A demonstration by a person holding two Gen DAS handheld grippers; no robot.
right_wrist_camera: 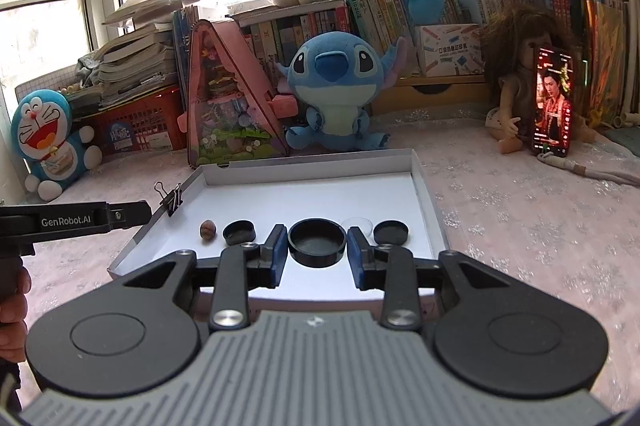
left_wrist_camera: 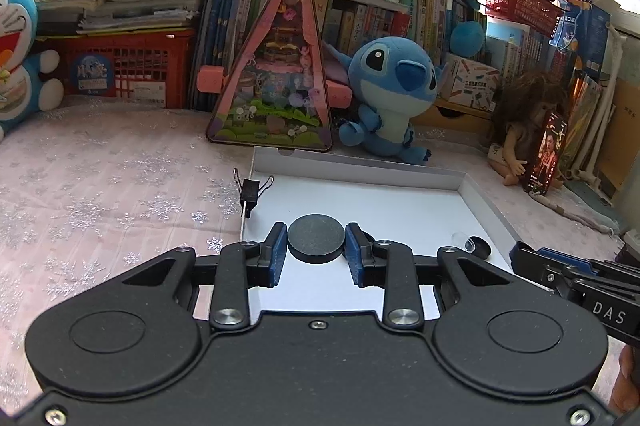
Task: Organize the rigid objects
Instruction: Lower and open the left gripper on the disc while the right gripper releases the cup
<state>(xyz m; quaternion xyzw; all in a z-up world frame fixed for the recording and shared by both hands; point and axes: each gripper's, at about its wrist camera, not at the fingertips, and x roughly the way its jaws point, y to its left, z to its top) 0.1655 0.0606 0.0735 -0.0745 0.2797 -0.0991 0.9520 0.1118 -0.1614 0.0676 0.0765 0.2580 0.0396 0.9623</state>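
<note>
A white shallow tray lies on the pink cloth; it also shows in the left wrist view. My left gripper is shut on a black round lid, flat side up, above the tray. My right gripper is shut on a black round container, open side up, above the tray's front part. In the tray lie a small black cap, a walnut, another black cap and a clear cap. A black binder clip sits on the tray's left rim.
Plush toys, a pink triangular toy house, books and red baskets line the back. A doll with a phone leaning on it sits at the right. The left gripper's side shows at the left of the right wrist view.
</note>
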